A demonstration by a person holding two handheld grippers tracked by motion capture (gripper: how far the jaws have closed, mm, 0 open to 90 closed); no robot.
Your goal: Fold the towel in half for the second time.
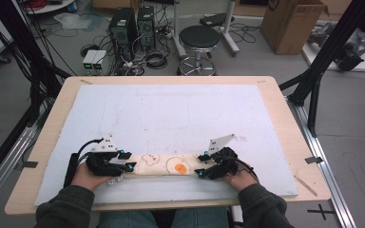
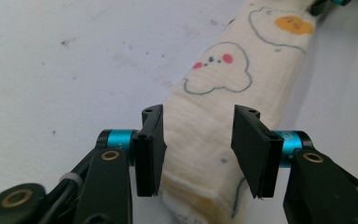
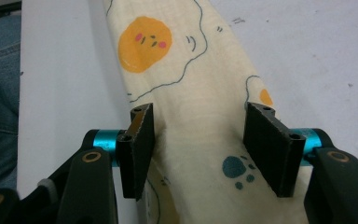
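on the white mat (image 1: 171, 109), left gripper (image 1: 123, 160) and right gripper (image 1: 203, 166) straddle the folded cloth (image 1: 166, 165), jaws spread (paw print in right gripper view)

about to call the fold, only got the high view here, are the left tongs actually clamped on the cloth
Observer: No. In the left gripper view the left tongs stand open astride the folded cloth, a gap showing at the right pad.
Operator: and the right ones
Observer: The right tongs are open too, straddling the cloth's other end.
Operator: any print near them
Observer: A blue paw print lies between the right tongs.
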